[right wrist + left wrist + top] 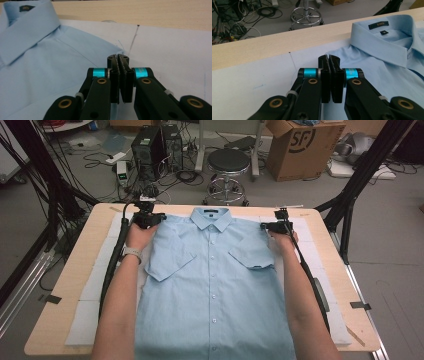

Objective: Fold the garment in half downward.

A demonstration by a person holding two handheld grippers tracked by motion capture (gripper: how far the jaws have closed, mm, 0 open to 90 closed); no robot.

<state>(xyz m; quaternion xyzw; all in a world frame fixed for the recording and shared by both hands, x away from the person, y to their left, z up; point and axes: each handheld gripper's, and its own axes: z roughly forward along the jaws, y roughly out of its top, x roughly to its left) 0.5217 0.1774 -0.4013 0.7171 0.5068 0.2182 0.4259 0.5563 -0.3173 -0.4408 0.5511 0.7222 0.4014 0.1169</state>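
The counter [80, 265] carries a pale mat [102, 265], and on it a light blue short-sleeved shirt [215, 290] lies face up, buttoned, collar [211, 218] toward the far edge and hem toward the person. As a folding job, this reads as barely begun: the body is spread flat and smooth, and both sleeves look turned in over the chest, though that may simply be how they were laid. The long side folds and the fold from hem to collar all appear left to do. The left gripper [150, 216] sits at the shirt's left shoulder, the right gripper [277, 226] at the right shoulder, each at the outer seam where cloth meets mat. In the left gripper view the fingers [325, 75] are pressed fully together at the shoulder edge; whether a pinch of fabric sits between them I cannot tell for sure. The right gripper view shows the same: fingers [113, 75] closed tight at the seam, with blue cloth running under them, likely nipped but not plainly so.
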